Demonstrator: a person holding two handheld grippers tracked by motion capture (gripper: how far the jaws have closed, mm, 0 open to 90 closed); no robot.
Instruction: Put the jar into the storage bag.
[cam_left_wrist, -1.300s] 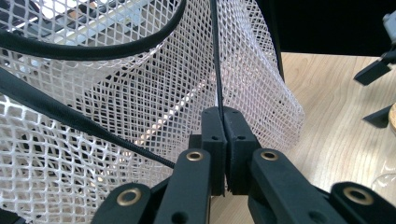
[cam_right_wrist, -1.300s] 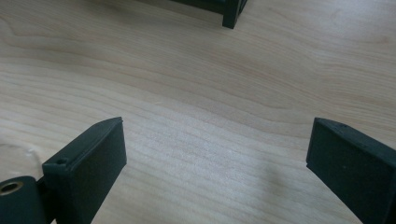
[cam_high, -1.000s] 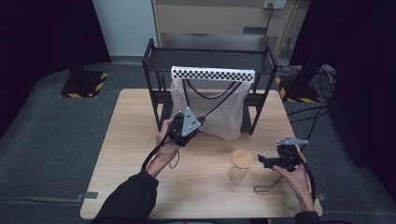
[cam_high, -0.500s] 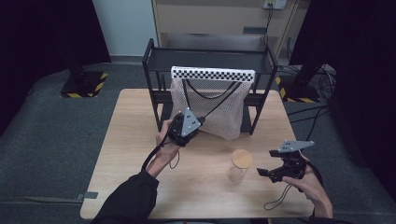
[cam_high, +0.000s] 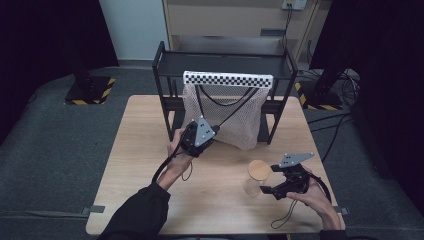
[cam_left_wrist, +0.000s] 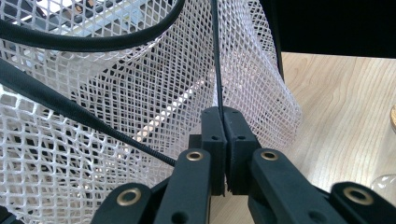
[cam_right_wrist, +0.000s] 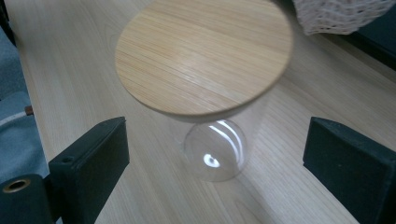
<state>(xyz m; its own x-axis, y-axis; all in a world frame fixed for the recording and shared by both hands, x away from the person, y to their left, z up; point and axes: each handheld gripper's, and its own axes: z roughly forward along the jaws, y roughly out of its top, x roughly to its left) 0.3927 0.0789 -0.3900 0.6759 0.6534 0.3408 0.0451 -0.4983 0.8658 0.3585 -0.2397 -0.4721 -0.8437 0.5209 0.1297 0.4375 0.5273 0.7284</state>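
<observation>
Here, on the wooden surface, the left gripper has not moved since the earlier frames: its fingers are pressed together on a thin black cord of the white mesh bag, which hangs from a black rack under a checkered strip. The right gripper has drifted back toward the glass jar after pulling away half a second ago. Its fingers, just now closing a little, stand wide on either side of the jar without touching it. The jar sits upright near the surface's right front, capped by a round bamboo lid. No writing is readable.
</observation>
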